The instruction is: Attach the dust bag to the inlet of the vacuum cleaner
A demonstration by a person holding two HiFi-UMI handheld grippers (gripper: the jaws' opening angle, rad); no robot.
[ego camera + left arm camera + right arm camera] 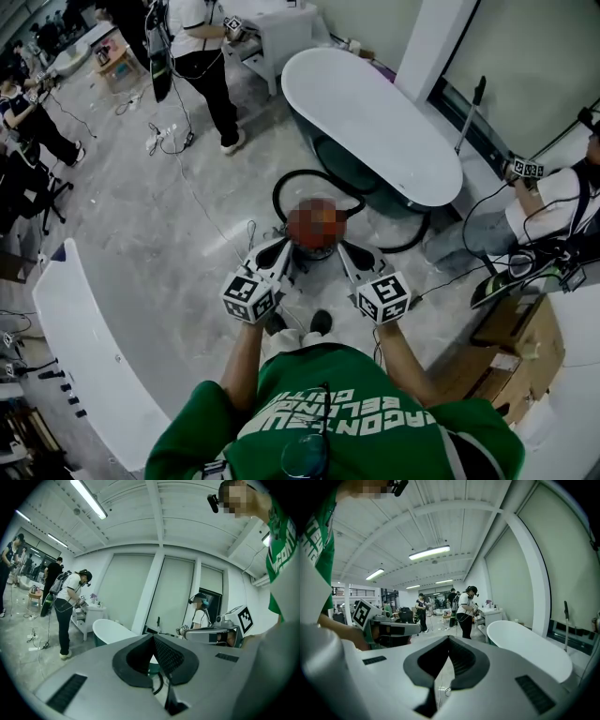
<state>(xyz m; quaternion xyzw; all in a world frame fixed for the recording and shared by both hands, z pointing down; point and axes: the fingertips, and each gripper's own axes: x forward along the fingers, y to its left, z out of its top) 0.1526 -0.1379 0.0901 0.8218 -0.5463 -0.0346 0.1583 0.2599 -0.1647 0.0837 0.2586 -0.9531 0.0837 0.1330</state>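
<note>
grey floor (141,234) bears one vacuum cleaner (314,253), which stands just ahead of the wearer's two dark shoes (321,322). its top cannot be made out. one black hose (298,178) loops from it toward the bathtub. no view lets me pick out the dust bag.

two tools are held out level, one on each side of the vacuum cleaner, with their tips near it but apart from it. the left tool (281,247) is clenched: in the left gripper view its two dark pads (171,656) meet at the tip (153,639) and nothing is between them. the right tool (345,249) is likewise clenched on nothing, its pads (464,660) pressed together in the right gripper view (449,640). each tool carries one marker cube, two in all: the left cube (248,296) and the right cube (384,298). each gripper view also shows the other tool off to the side.

one white oval bathtub (375,122) lies beyond the vacuum cleaner, and one more long white tub-like shape (84,356) is cut off by the left edge. the wearer has a green shirt (328,412). other people counted in the head view: one standing at the top (202,56), one seated at the right (553,202), and at least two at the upper left (28,112).
</note>
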